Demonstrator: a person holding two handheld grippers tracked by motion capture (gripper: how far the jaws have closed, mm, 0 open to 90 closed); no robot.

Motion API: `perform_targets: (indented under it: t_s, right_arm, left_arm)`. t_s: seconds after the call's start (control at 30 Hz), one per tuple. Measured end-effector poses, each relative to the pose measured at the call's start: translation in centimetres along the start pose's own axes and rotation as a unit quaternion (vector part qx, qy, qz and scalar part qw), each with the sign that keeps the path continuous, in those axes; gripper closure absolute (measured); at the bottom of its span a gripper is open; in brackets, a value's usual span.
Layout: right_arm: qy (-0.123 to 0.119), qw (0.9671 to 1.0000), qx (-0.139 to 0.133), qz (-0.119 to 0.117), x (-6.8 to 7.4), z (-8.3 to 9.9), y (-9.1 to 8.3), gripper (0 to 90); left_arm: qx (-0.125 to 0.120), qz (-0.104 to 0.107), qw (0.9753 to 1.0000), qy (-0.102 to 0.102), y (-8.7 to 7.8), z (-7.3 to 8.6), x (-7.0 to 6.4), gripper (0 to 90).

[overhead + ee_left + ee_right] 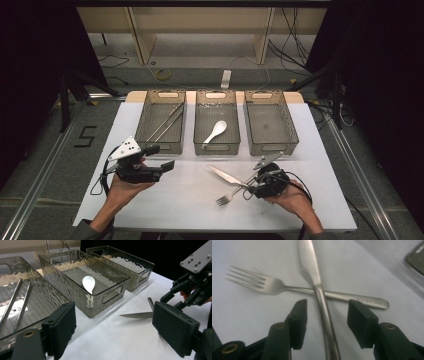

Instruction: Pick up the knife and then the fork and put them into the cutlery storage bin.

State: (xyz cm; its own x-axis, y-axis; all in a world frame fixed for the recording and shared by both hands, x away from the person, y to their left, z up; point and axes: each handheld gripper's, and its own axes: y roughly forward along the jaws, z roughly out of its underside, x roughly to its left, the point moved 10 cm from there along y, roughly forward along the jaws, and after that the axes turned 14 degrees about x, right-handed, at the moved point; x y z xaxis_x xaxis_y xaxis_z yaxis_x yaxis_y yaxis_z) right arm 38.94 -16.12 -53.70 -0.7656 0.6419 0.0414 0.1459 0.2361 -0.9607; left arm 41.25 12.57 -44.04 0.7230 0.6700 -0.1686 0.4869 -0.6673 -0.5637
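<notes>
Sorting cutlery into the three clear bins looks partly done: the left bin (161,121) in the upper middle of the high view already holds a pair of metal chopsticks (165,122), the middle bin (216,125) a white spoon (216,131), and the right bin (270,122) appears empty. Left to sort are the table knife (226,176) and the fork (231,194), which lie crossed on the white bench (190,200) at lower centre, the knife on top. In the right gripper view, the right gripper (325,312) has its jaws wide on either side of the knife's slim, shiny steel handle, not yet closed on it. The left gripper (159,159) hovers at lower left with jaws wide, holding nothing
</notes>
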Motion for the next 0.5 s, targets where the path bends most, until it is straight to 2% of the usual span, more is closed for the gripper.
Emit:
perform_targets:
  t_s: [0.1, 0.2, 0.5]
  right_arm:
    - [-0.01, 0.9996, 0.023, 0.01, 0.4, -0.1, 0.6, 47.2]
    - [-0.015, 0.9991, 0.038, 0.008, 0.6, -0.1, 1.2, 47.0]
    - [-0.012, 0.9982, 0.058, 0.007, 0.6, -0.3, 1.7, 61.1]
  left_arm:
    - [-0.005, 0.001, 1.0, 0.0, -0.1, -0.1, 0.0, 18.3]
    - [-0.006, 0.002, 1.0, 0.001, -0.1, -0.1, -0.1, 18.1]
    - [-0.002, 0.003, 1.0, 0.002, 0.0, 0.0, -0.1, 18.1]
